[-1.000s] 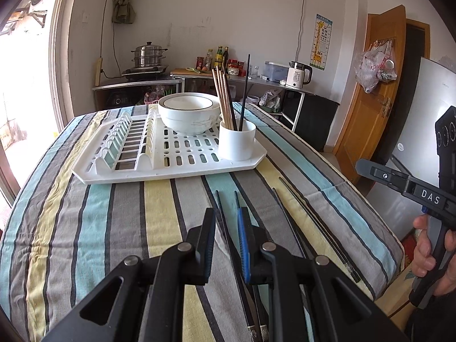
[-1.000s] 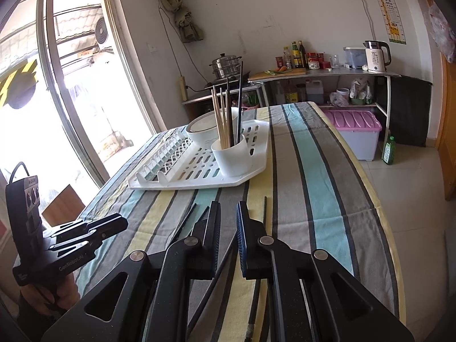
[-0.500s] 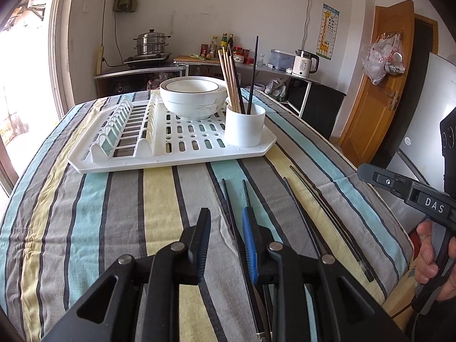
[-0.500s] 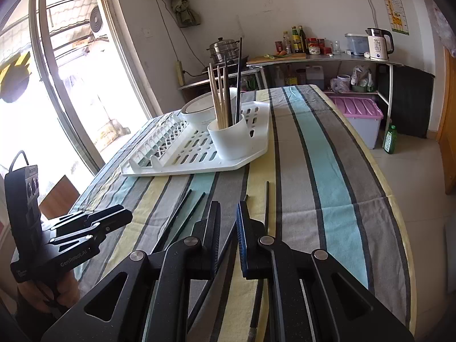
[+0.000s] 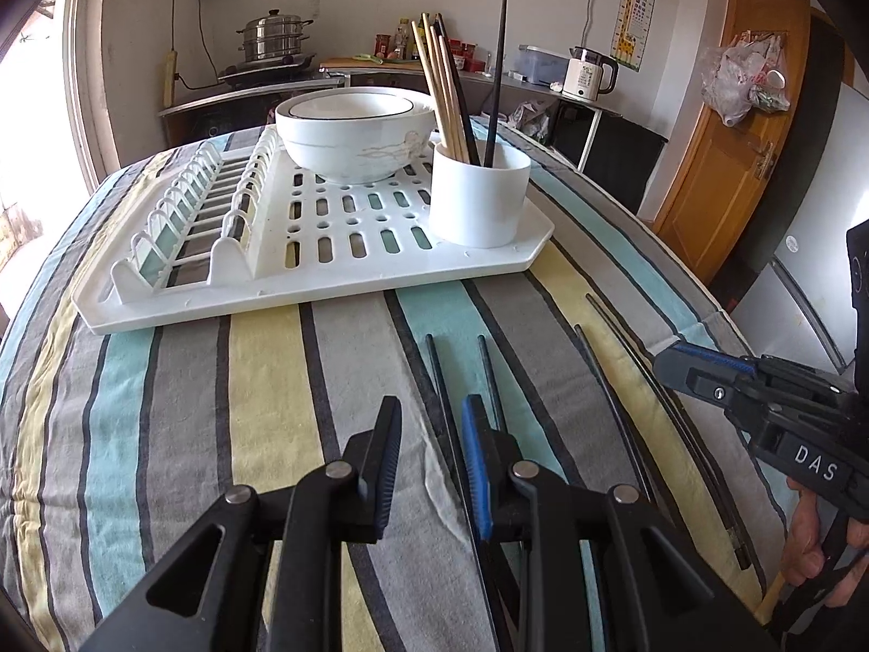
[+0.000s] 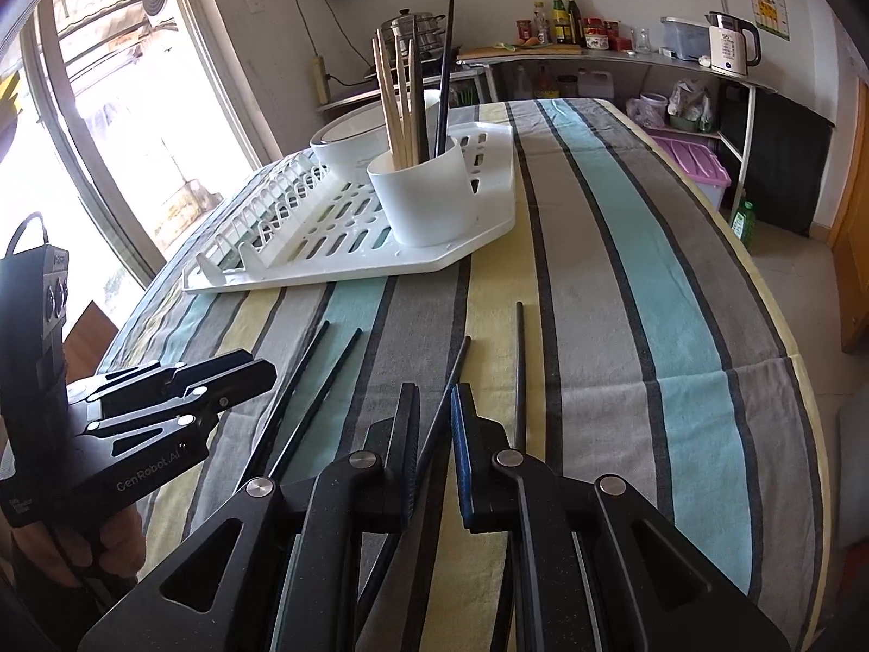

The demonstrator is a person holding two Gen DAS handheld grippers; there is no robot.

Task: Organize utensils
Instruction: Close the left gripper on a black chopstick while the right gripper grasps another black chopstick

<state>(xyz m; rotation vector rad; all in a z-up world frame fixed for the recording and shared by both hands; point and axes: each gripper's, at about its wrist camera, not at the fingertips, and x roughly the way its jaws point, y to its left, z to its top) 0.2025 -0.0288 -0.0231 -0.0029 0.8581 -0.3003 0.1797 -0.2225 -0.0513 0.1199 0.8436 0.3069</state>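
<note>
A home kitchen: steamer pot (image 5: pixel 275 43), kettle (image 5: pixel 589 72), sauce bottles (image 6: pixel 562 25), dish rack (image 5: pixel 304 250).

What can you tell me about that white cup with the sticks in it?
The white cup is a plain round holder, plastic-looking, without a handle. It stands upright on the near right corner of the white drying rack, beside a white bowl. Several pale wooden chopsticks and a few black ones lean inside it.
</note>
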